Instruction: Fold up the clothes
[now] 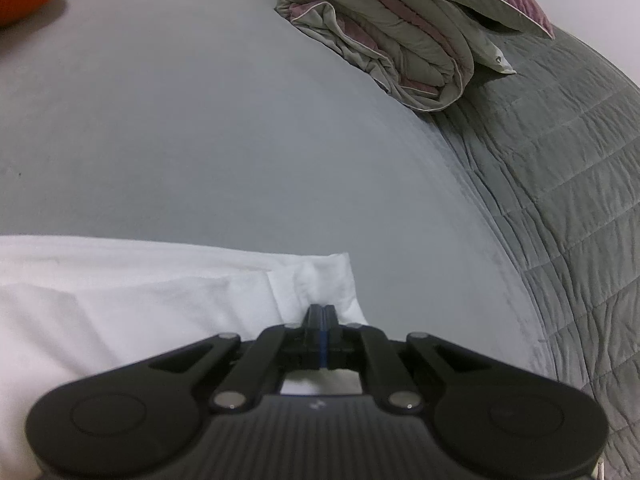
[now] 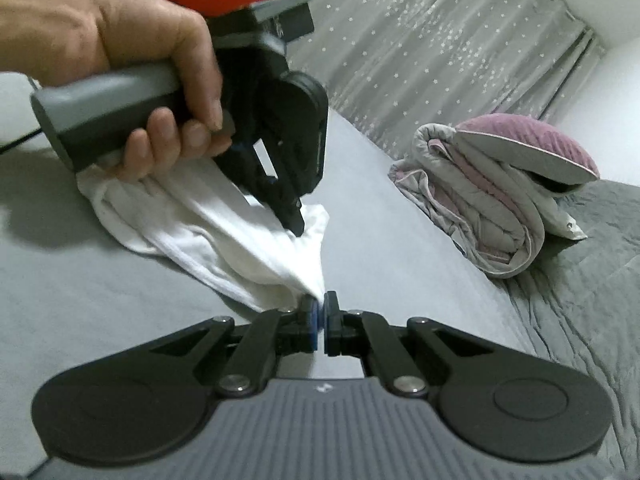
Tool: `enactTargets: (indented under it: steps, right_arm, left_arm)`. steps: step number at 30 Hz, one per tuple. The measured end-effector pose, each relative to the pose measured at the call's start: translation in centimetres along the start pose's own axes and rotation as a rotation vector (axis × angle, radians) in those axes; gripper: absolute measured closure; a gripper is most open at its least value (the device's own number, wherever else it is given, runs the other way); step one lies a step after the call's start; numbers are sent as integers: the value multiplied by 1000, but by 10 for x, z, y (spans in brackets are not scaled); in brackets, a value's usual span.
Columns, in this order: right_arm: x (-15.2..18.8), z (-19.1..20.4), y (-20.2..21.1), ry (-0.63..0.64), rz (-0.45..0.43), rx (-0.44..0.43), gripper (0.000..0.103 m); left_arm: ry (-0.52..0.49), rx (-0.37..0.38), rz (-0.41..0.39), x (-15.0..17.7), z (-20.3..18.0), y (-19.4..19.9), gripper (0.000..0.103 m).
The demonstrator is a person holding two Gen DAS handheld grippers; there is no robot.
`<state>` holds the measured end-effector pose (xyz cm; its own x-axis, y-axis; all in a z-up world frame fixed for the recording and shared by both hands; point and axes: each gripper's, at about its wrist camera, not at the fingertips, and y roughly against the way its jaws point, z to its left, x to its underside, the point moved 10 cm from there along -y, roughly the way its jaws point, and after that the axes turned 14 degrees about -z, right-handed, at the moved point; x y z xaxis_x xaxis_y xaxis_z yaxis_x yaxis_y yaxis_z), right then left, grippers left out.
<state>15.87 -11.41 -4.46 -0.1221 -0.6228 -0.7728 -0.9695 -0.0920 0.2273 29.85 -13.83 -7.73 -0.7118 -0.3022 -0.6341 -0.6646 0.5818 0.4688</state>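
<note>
Both grippers pinch the white garment (image 2: 208, 216) on the grey bed (image 2: 380, 220). Right gripper (image 2: 319, 308) holds its near corner, cloth running off toward 10 o'clock. Left gripper (image 2: 296, 228) grips an edge at 11 o'clock, just beyond. Fold axis spans the two pinches.

This is a bedroom in a home. The whole working surface is a bed (image 2: 380, 208) under a plain grey sheet. Ahead and to the right of the fingers, a quilted grey bedspread (image 1: 560, 160) covers the far part of it. There a rolled grey and mauve duvet (image 2: 480, 208) lies with a mauve pillow (image 2: 532, 148) resting on top. Behind the bed hangs a grey curtain (image 2: 420, 40) dotted with small white stars.
</note>
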Motion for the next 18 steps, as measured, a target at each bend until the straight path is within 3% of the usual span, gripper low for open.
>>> enactTargets:
  steps: [12,16,18]
  right_arm:
    - [10,0,0,-35,36,-39,102]
    - [12,1,-7,-43,39,-29,90]
    - [10,-3,-11,-69,39,-15,89]
  left_arm:
    - [-8,1,-1,-1,-1,-1,100]
    - [-17,-2,-2,-2,-2,-1,100]
    - [-17,-1,-2,-3,-1,-1,100]
